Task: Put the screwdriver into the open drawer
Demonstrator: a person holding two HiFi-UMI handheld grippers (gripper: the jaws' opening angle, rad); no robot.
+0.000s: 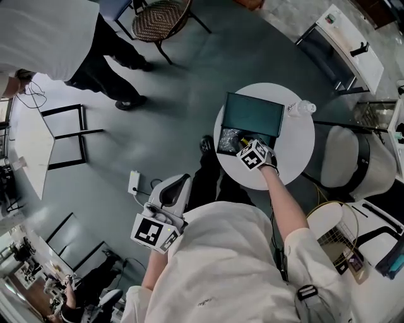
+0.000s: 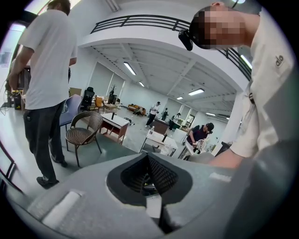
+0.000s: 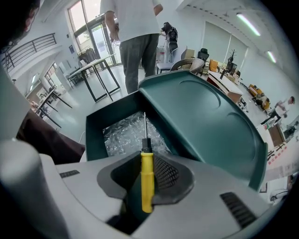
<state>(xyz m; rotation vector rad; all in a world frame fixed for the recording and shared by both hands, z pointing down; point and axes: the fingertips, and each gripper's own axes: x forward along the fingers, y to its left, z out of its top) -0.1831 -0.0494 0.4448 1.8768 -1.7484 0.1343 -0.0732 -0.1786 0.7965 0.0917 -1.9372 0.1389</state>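
A screwdriver [image 3: 146,182] with a yellow handle and a thin metal shaft sits between the jaws of my right gripper [image 3: 145,158], which is shut on it, tip forward. The shaft points steeply down into the open drawer [image 3: 96,130] of a dark green box [image 3: 201,116]. Crinkled clear plastic [image 3: 124,133] lines the drawer's bottom. In the head view my right gripper [image 1: 246,146] hangs just over the drawer [image 1: 228,140] on the round white table [image 1: 297,145]. My left gripper [image 1: 177,184] is low at my left side, far from the table, shut [image 2: 148,156] with nothing in it.
A clear bottle [image 1: 302,108] lies on the table beside the box. A white armchair [image 1: 353,161] stands to the right and a wicker chair [image 1: 161,19] further off. A person in dark trousers [image 1: 107,50] stands at the upper left. A wire basket [image 1: 338,243] is near my right elbow.
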